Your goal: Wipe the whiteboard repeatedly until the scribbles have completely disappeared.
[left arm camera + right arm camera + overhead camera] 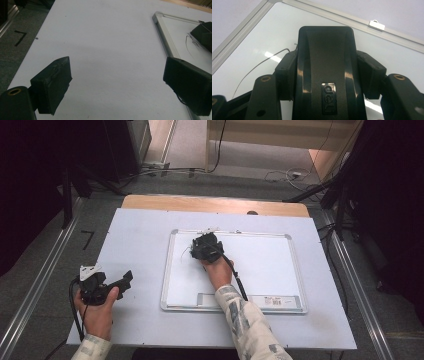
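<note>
Only one eraser (325,75), one whiteboard (280,265), two grippers.

The high view looks from above the person's side, forward and down, and takes in the whole pale grey table (140,245) and the white rectangular whiteboard with a silver metal frame (260,265) from far. The left gripper view sits low and close over the table (107,50), facing along it toward the near left corner of the whiteboard (162,27), which the high view shares. The right gripper view looks steeply down, very near the whiteboard (262,32), at its far left corner, also seen from above.
</note>
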Demonstrator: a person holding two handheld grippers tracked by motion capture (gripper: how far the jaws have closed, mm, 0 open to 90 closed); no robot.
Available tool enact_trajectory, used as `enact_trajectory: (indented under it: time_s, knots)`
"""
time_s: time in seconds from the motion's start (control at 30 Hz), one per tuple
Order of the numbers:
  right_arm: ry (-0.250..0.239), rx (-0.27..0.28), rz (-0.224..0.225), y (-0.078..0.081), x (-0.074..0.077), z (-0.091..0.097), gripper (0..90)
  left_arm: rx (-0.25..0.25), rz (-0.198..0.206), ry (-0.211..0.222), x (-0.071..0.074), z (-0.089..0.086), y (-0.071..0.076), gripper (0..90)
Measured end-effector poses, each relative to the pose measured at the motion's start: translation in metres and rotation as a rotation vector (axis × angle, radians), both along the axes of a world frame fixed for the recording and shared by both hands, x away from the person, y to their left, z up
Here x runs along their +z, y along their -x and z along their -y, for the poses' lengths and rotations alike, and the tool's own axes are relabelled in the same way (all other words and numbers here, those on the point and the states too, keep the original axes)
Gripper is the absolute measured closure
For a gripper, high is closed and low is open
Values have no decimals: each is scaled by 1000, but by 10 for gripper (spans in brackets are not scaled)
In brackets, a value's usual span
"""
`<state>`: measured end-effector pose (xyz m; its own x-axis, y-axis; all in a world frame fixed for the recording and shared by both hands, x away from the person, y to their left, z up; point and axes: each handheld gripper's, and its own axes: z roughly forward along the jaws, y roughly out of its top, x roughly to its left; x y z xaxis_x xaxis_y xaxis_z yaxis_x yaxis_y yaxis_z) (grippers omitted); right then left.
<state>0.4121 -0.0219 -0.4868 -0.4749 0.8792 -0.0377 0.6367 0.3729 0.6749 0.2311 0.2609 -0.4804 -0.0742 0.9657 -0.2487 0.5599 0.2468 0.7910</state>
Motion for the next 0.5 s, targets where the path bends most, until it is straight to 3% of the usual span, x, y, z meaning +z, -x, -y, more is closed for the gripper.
enact_trajectory:
  time_s: [0.23,0.5]
  knots:
    - [8,0,3,-14,0,-10,379,0,0,3,0,-1,0,83]
    - [1,-5,7,-19,-1,-15,379,0,0,3,0,-1,0,83]
